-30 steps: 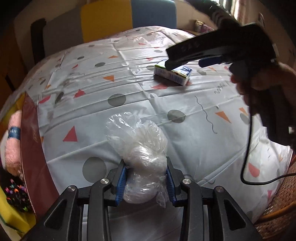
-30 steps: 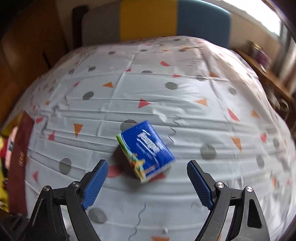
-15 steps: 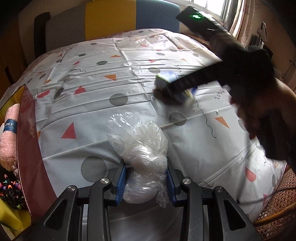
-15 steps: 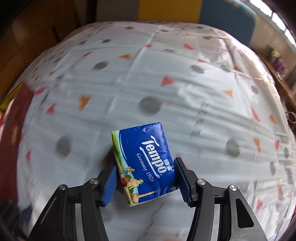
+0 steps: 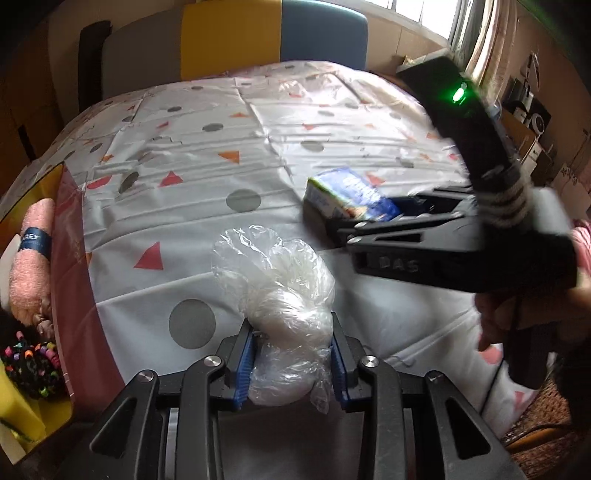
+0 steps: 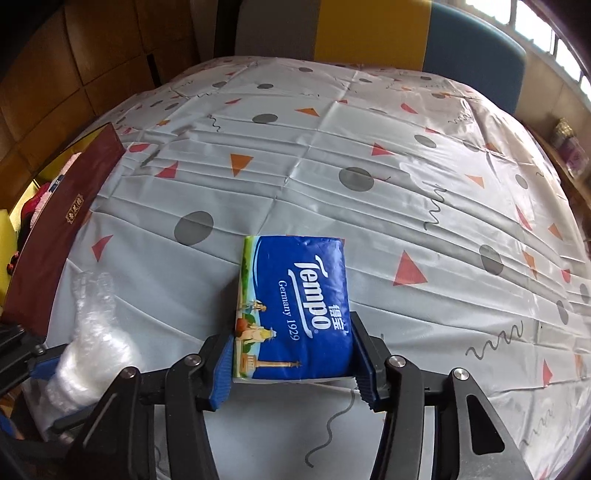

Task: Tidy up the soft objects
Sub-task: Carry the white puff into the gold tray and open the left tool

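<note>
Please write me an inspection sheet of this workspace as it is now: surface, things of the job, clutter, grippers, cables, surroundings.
Surface: table under a creased pale tablecloth printed with grey dots and orange and red triangles.
Job's things: clear plastic bag with white soft filling; blue Tempo tissue pack; dark red box at the table's left edge, holding a pink towel and a beaded black item.
Clutter: nothing seen.
Grippers: left gripper shut on the plastic bag; right gripper has just been closing, pads now on the tissue pack's sides.
Cables: nothing seen clearly.
Surroundings: grey, yellow and blue chair backs; window.
</note>
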A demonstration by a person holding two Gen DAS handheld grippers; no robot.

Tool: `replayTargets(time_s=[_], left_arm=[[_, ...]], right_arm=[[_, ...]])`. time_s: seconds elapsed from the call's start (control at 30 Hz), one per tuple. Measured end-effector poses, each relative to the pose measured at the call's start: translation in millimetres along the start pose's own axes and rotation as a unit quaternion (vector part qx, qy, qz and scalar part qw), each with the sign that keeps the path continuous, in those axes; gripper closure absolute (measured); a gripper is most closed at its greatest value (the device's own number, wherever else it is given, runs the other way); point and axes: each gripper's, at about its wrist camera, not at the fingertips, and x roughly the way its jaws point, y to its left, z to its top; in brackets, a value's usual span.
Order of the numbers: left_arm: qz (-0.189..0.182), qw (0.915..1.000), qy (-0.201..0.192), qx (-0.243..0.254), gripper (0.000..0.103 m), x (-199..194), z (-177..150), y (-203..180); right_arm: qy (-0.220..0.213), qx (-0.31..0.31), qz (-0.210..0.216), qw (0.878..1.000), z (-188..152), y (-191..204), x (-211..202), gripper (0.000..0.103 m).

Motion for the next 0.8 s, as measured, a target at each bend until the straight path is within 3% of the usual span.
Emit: replayTargets(time_s=[0.33, 0.8], left_arm=[[-0.009, 0.999, -0.037, -0.024, 0.069, -43, 6, 5], [0.021, 0.9933, -0.105, -0.043, 0.069, -98, 11, 23]], right_arm=[[-0.035, -0.009, -0.001, 0.999, -3, 0, 0, 0.048], [-0.056, -0.002, -0.019, 0.998, -4, 4, 3, 0.048]])
